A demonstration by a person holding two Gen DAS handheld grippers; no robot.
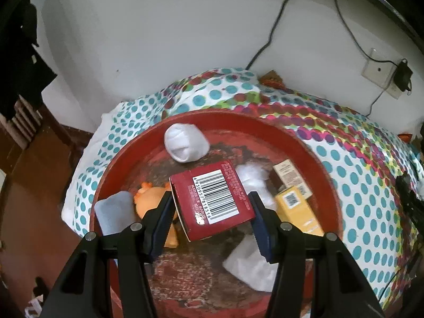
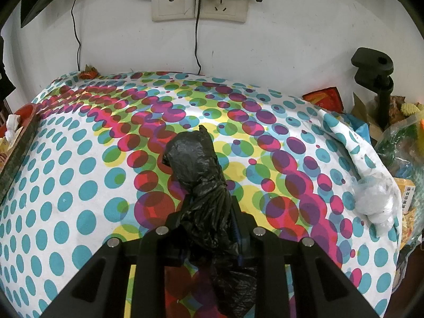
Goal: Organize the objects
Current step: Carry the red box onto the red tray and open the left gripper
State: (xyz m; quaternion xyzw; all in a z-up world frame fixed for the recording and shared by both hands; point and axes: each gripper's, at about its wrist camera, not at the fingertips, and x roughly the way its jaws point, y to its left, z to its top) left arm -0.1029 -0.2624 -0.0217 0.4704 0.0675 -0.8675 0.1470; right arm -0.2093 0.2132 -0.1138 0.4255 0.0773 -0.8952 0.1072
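In the left wrist view my left gripper (image 1: 210, 198) is shut on a dark red box with a barcode (image 1: 212, 200) and holds it over the round red tray (image 1: 312, 148). The tray holds a white rolled sock (image 1: 185, 143), an orange toy (image 1: 149, 198), a pale grey case (image 1: 114, 214), a yellow box (image 1: 296, 209), a small beige box (image 1: 288, 172) and white crumpled packets (image 1: 251, 262). In the right wrist view my right gripper (image 2: 209, 198) is shut on a crumpled black plastic bag (image 2: 196, 164) above the dotted cloth (image 2: 79, 185).
The red tray's edge (image 2: 18, 135) shows at the far left of the right wrist view. A clear plastic wad (image 2: 376, 198) lies at the cloth's right edge, beside snack packets (image 2: 397, 137) and a black stand (image 2: 376, 74). A wall with sockets (image 2: 201, 0) and cables is behind.
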